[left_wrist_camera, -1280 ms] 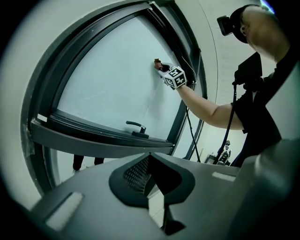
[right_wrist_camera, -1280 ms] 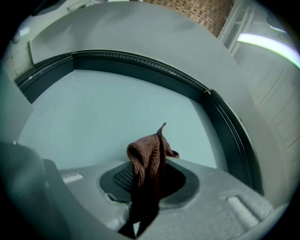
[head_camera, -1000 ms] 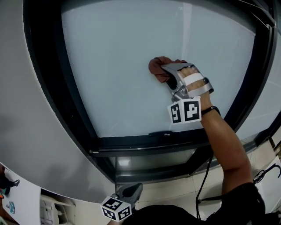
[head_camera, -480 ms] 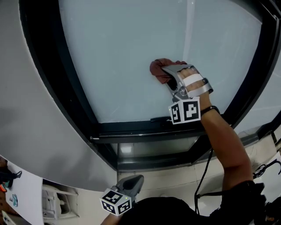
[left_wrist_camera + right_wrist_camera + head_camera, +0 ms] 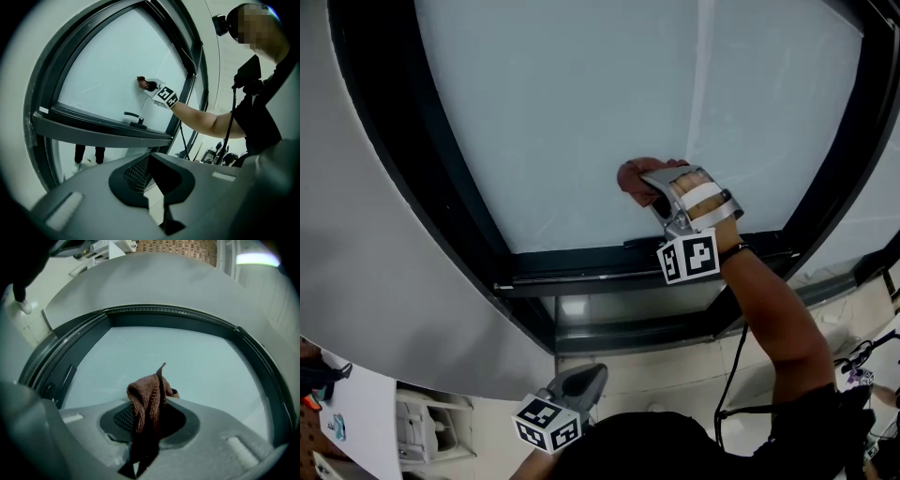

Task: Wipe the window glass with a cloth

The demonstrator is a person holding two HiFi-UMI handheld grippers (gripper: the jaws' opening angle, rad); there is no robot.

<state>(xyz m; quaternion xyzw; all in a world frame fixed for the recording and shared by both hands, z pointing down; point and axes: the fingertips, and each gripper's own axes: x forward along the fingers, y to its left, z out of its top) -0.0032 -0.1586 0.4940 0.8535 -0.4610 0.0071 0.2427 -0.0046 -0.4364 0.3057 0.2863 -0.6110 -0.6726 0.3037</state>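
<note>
Far left: curved grey wall (image 5: 366,281), then the wide black window frame (image 5: 441,187) around the pane. Left gripper (image 5: 584,382) sits low at bottom centre, well apart from the glass and pointing up towards the sill; its marker cube (image 5: 548,433) is nearest the camera. Left gripper view: left gripper (image 5: 154,197) has its jaws pressed together with nothing between them. Frosted pale-blue window glass (image 5: 562,122) fills the middle of the head view. Black lever handle (image 5: 645,242) lies on the bottom frame rail, just below the cloth. Small brown knitted cloth (image 5: 633,176) is bunched against the lower part of the pane, right of centre and near the bottom rail. Right gripper (image 5: 652,187) is up at the glass and holds that cloth; its marker cube (image 5: 687,258) faces the camera, with the bare forearm (image 5: 778,319) running down to the right. Right gripper view: right gripper (image 5: 145,427) pinches the cloth (image 5: 147,399) between its pads, the loose end sticking up ahead of the jaws in front of the glass (image 5: 197,362). Left gripper view agrees: cloth (image 5: 142,82) against the glass (image 5: 108,70), above the handle (image 5: 133,117). A black cable (image 5: 731,375) hangs beside the forearm.
</note>
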